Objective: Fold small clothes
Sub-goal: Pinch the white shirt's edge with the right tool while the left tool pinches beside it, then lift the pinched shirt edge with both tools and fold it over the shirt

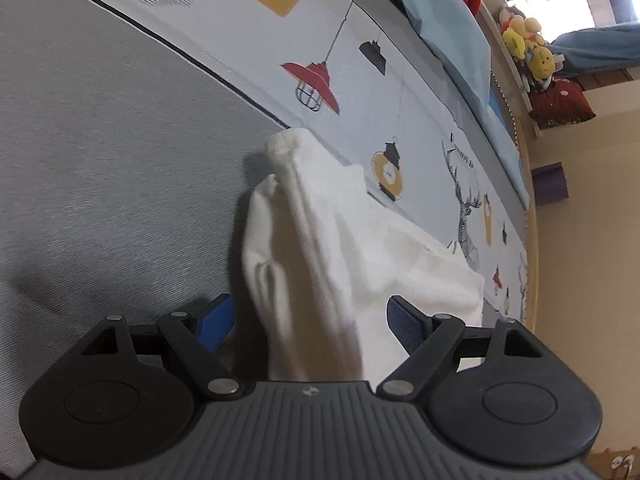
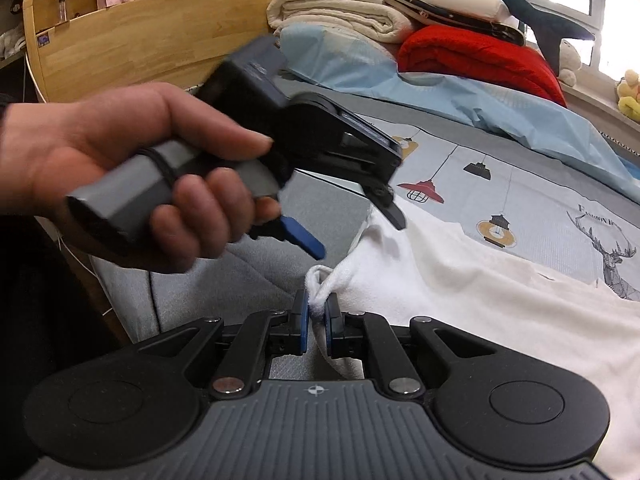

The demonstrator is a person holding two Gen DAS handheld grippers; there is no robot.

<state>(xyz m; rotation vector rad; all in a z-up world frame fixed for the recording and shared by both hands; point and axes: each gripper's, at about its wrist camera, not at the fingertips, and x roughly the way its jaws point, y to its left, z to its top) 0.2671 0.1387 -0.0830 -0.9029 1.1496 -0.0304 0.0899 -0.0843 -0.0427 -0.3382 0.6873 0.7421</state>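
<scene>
Bedding at frame centre: right gripper [image 2: 316,314] clenched on a bunched corner of white garment [image 2: 480,280]; left gripper [image 1: 308,316], jaws spread wide, straddles the cloth untouched.

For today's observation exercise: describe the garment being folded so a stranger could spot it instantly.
Start at the bed with its lamp-print sheet. The white garment lies on it, one corner pinched by the right gripper. It is the only plain white cloth spread flat, unlike the stacked bedding.

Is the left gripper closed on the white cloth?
No, the left gripper stands wide open, its blue fingers apart on either side of the white cloth without pressing it.
</scene>
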